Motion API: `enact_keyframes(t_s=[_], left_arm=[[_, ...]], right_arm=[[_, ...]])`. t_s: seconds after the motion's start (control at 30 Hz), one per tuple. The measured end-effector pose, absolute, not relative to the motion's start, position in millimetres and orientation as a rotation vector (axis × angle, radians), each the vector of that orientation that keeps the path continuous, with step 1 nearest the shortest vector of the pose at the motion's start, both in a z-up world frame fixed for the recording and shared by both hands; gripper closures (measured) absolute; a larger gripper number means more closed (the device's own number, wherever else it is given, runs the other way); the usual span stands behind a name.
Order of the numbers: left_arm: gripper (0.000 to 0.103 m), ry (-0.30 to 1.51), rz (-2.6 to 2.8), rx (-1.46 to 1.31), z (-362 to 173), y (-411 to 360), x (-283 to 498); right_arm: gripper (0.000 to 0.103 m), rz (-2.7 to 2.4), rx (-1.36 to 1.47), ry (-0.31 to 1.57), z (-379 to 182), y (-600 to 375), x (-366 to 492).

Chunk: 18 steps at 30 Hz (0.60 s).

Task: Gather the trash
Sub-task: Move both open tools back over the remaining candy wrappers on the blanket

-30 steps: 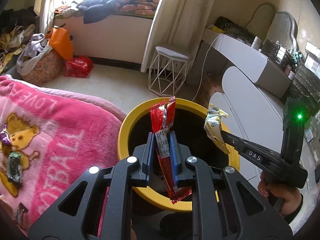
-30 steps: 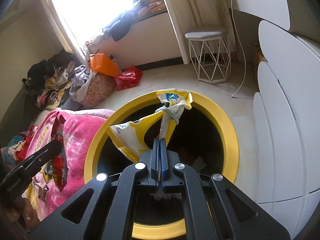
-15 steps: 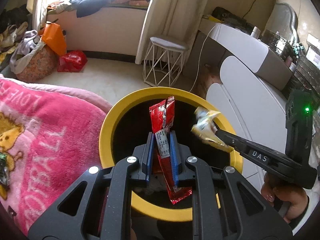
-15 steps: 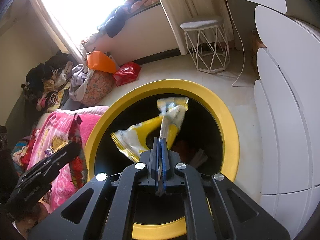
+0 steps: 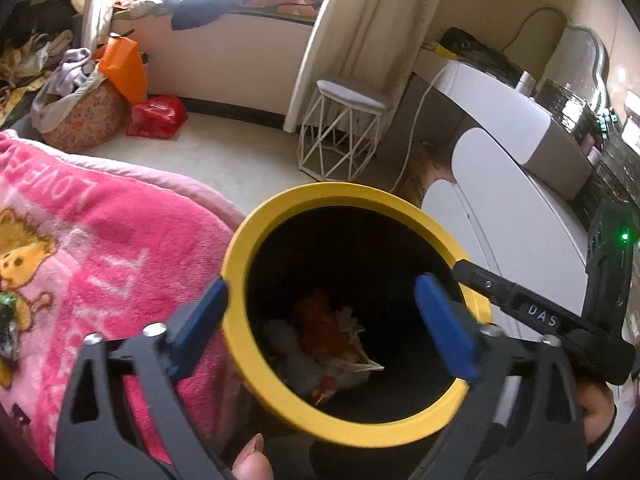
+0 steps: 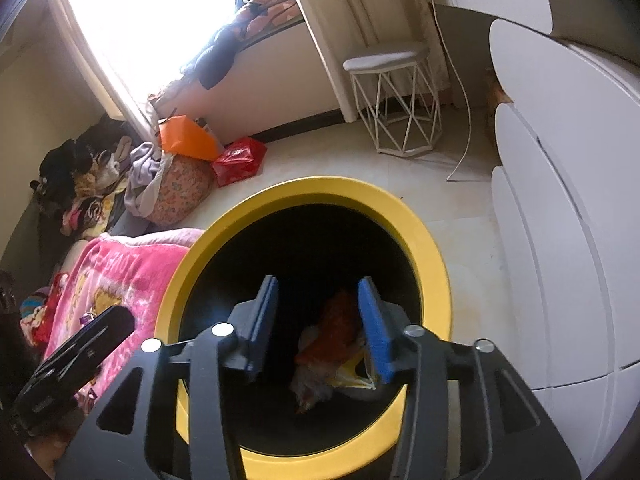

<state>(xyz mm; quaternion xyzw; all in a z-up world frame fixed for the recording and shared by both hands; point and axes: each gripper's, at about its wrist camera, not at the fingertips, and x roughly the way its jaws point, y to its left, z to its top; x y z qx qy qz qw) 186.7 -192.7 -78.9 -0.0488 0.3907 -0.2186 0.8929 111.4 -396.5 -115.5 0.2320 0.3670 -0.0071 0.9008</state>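
L gripper + R gripper over yellow bin, jaws opening on both, nothing btwn pads. Wrappers lie at bin bottom. Pink blanket beside bin.

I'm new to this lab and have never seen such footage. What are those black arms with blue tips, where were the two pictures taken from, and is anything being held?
They are no robot arms: a person holds a two-finger gripper in each hand, and each gripper carries a fisheye camera looking along its fingers. One picture comes from the left gripper, the other from the right gripper. Both point down into a bin with a yellow rim, beside a pink blanket. Nothing is held: both pairs of jaws are opening with nothing between them, and the wrappers lie at the bottom of the bin. More small wrappers lie on the blanket at the left view's edge.
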Motion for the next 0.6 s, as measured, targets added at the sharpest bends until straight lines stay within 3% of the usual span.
enact_keyframes(t_s=[0.13, 0.6], left_arm=[[0.011, 0.788, -0.422, -0.104, -70.8, -180.3, 181.3], [0.011, 0.677, -0.290, -0.146, -36.4, -117.8, 160.8]], right_arm=[[0.048, -0.021, 0.470, 0.739, -110.6, -393.4, 109.2], [0.040, 0.076, 0.448, 0.642, -75.5, -353.7, 99.6]])
